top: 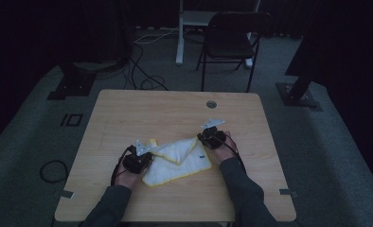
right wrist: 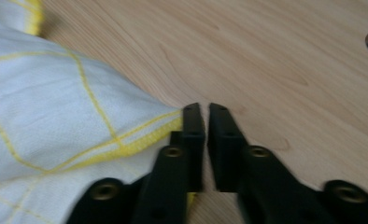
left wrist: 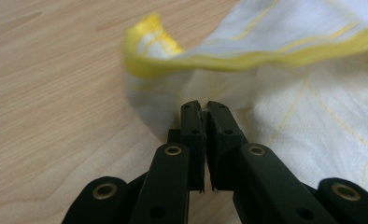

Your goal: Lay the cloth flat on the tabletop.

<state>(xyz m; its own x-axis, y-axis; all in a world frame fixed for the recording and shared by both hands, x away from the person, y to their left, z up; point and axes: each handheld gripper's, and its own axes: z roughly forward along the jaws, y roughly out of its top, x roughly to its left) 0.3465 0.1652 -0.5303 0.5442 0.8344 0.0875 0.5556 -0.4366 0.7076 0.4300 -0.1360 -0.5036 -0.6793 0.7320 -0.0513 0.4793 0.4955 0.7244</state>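
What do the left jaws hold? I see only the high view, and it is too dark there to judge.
Observer: In the left gripper view, the left gripper is shut, with a thin bit of the white cloth pinched at its tips.
Operator: And the right one?
Observer: The right gripper is almost shut, with a narrow gap left. The cloth's yellow hem runs up to the side of one jaw; I cannot tell if it is gripped.
Operator: Is the cloth plain?
Observer: No, thin yellow lines cross the white fabric.
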